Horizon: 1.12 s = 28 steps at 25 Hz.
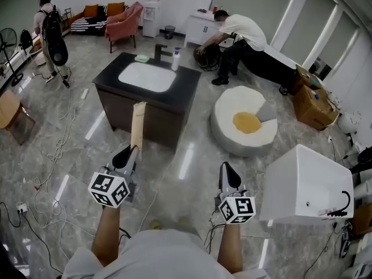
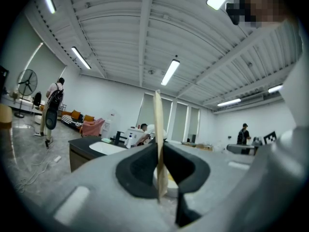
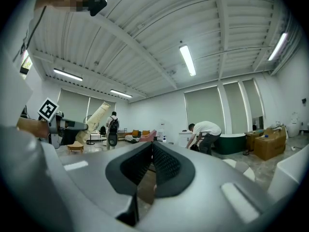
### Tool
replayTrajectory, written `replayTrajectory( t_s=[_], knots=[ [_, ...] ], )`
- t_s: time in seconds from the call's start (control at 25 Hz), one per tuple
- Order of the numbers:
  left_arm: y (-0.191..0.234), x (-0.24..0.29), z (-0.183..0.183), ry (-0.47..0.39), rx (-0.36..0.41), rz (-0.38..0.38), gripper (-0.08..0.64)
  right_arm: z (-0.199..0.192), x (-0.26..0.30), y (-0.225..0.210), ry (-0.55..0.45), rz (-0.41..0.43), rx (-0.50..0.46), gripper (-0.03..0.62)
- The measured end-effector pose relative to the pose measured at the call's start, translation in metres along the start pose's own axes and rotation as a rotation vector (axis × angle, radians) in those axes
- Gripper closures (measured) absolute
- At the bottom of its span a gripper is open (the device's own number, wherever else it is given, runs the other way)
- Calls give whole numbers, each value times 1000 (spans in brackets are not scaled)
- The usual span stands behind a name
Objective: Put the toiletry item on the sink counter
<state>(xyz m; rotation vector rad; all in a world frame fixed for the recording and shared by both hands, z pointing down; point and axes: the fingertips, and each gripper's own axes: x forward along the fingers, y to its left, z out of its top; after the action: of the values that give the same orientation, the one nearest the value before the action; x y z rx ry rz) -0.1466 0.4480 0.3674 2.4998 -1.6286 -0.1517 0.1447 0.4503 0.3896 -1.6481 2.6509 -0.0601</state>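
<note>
While the left gripper [image 1: 131,154] has its fingers clenched on the lower end of the upright cream toiletry tube [image 1: 138,125], the right gripper [image 1: 227,171] is shut on nothing. The sink tabletop [image 1: 187,87] stands well beyond the tube.

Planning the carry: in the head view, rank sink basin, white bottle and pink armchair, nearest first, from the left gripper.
1. Sink basin, ahead in the counter.
2. White bottle, counter's far edge.
3. Pink armchair, by the far wall.
</note>
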Motion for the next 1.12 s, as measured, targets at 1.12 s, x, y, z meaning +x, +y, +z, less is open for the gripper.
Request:
replayTrajectory(
  t_s=[1.12],
  knots=[
    [58, 202, -20, 83, 11, 17, 520, -23, 183, -119, 7, 25, 52, 588]
  ],
)
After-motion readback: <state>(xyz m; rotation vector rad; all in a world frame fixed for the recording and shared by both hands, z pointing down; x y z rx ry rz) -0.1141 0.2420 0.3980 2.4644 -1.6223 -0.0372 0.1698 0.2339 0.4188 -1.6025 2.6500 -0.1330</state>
